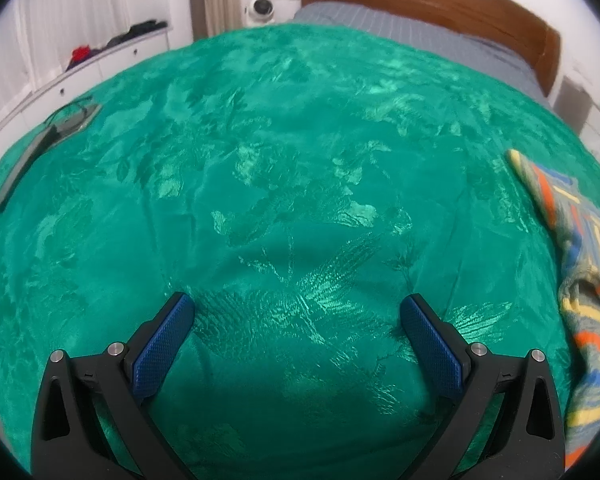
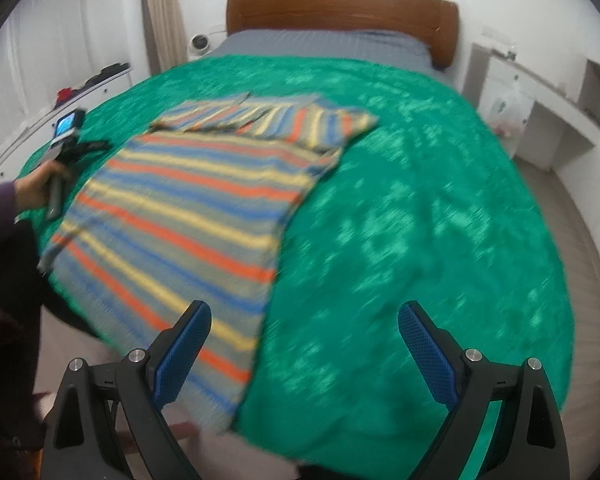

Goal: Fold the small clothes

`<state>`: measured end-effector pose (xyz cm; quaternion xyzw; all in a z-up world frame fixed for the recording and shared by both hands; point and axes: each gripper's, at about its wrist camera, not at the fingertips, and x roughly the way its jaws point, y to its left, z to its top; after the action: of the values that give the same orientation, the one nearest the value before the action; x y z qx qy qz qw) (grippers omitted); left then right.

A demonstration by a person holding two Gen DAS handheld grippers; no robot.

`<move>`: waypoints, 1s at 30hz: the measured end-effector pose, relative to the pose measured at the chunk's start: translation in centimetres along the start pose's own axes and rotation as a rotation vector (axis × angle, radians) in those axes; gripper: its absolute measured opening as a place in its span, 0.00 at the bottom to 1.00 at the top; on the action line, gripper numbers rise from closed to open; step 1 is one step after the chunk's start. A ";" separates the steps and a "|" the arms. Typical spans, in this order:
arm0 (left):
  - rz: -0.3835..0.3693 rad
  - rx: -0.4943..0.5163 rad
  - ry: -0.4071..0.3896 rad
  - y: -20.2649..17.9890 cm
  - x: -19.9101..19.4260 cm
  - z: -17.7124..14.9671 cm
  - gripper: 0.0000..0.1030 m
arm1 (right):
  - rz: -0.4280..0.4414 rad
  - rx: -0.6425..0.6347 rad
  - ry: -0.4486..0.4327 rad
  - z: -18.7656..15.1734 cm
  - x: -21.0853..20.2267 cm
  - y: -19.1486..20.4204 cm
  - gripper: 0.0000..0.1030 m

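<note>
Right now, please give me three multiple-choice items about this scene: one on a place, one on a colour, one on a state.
1. Where does the striped shirt lie?
A. on the bed cover
B. on the floor
C. on the headboard

2. What colour is the bed cover?
A. grey
B. green
C. red

3. How is the right gripper?
A. shut on the shirt
B. shut, empty
C. open, empty

Answers: 1 A, the shirt is spread flat on the cover; 2 B, both views show green; 3 C, its jaws stand wide apart with nothing between.

Striped shirt (image 2: 196,200) flat on green bedspread (image 2: 420,220)
</note>
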<state>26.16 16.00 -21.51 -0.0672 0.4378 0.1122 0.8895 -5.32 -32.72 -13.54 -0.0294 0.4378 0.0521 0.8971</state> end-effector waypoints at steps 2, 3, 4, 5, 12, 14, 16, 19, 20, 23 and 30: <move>-0.032 0.032 0.067 -0.2 -0.7 0.3 0.98 | 0.010 -0.002 0.027 -0.7 0.7 0.6 0.91; -0.077 0.056 0.092 -0.1 -2.0 0.1 0.96 | 0.012 -0.006 0.048 -0.9 0.9 0.9 0.91; -0.144 0.086 0.101 0.0 -3.6 -0.4 0.96 | 0.018 -0.012 0.054 -1.0 0.7 1.2 0.91; -0.213 0.113 0.107 0.1 -5.2 -1.0 0.95 | 0.028 -0.019 0.048 -1.2 0.2 1.6 0.91; -0.455 0.341 0.407 -2.3 -12.7 -13.1 0.86 | 0.177 0.017 0.175 -2.2 0.3 2.6 0.91; -0.451 0.377 0.469 -3.6 -12.7 -15.5 0.77 | 0.227 0.069 0.255 -2.5 2.0 2.6 0.90; -0.421 0.426 0.490 -5.0 -12.8 -17.3 0.77 | 0.266 0.132 0.372 -3.2 4.1 2.6 0.79; -0.371 0.499 0.478 -6.6 -12.7 -18.5 0.75 | 0.293 0.213 0.487 -4.0 6.4 2.4 0.71; -0.369 0.502 0.484 -6.8 -12.7 -18.6 0.72 | 0.286 0.223 0.500 -4.3 6.9 2.4 0.70; -0.383 0.505 0.551 -7.1 -12.4 -19.2 0.40 | 0.273 0.227 0.513 -4.4 7.8 2.6 0.52; -0.489 0.385 0.583 -4.9 -13.2 -19.1 0.04 | 0.277 0.243 0.489 -3.5 5.1 1.9 0.05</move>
<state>5.00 5.29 -22.49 -0.0306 0.6553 -0.2095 0.7251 -5.18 -30.83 -19.76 0.1262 0.6435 0.1125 0.7466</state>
